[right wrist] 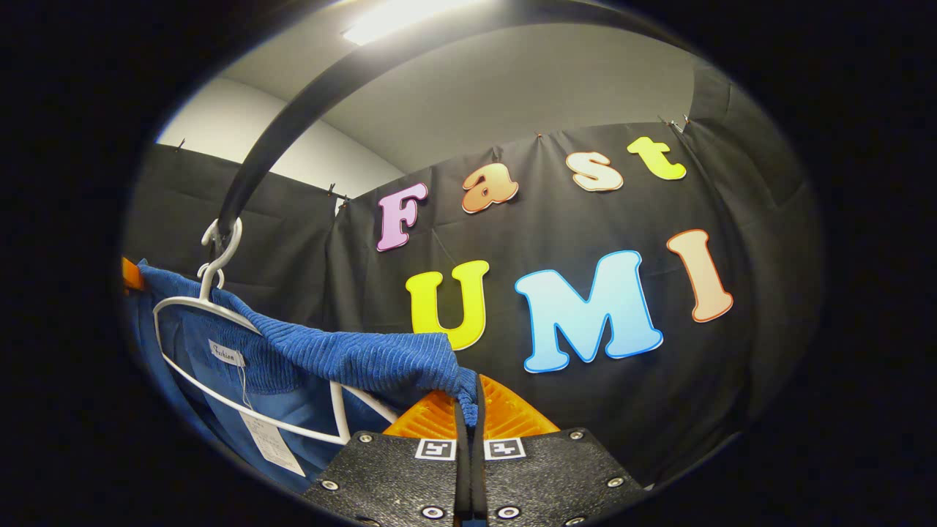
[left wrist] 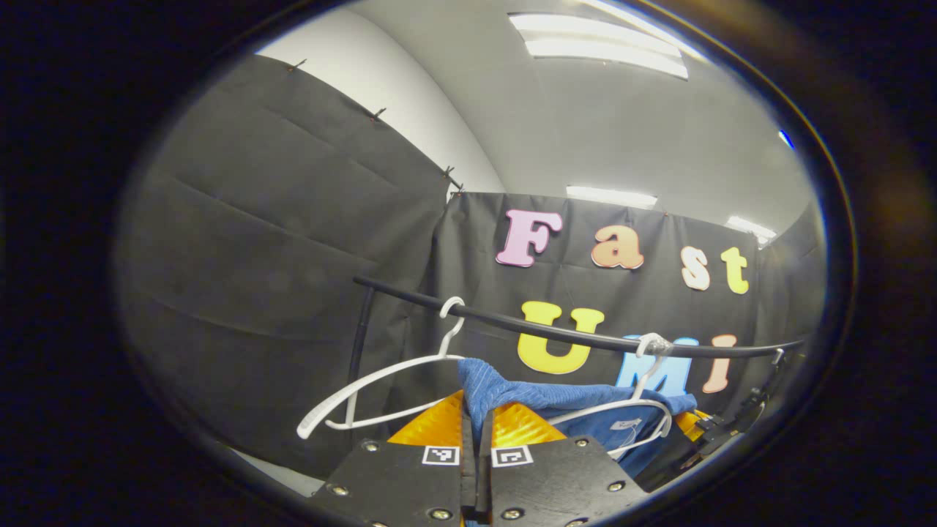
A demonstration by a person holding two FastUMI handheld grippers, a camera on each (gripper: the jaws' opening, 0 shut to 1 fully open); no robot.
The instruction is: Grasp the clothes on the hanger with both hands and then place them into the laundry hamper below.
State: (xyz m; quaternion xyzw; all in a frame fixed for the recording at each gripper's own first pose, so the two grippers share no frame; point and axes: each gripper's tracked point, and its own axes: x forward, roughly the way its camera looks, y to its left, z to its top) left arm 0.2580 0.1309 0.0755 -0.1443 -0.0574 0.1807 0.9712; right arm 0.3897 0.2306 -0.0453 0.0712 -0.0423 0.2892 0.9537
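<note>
two white hangers on one black rail (left wrist: 556, 331) in the left gripper view: an empty hanger (left wrist: 381, 380) at the left end, swinging free with nothing on it, and a second hanger (left wrist: 644, 410) further right carrying the one blue garment (left wrist: 556, 399). the left tool (left wrist: 477, 428) has its two fingers pressed together on a bunched corner of that blue cloth, pulled up to a peak right at the tips. far off at the right edge sits the other tool, small and partly cut off.

in the right gripper view the right tool (right wrist: 468, 410) is clamped too, fingers closed with the ribbed blue garment (right wrist: 351, 359) edge pinched between them. the cloth stretches from there back to the hanger (right wrist: 219, 322), whose hook sits on the rail (right wrist: 293, 110) arching overhead. one tag (right wrist: 272, 443) dangles inside the garment, near the collar label.

there is open space to the right of the cloth, up to the booth wall.
</note>
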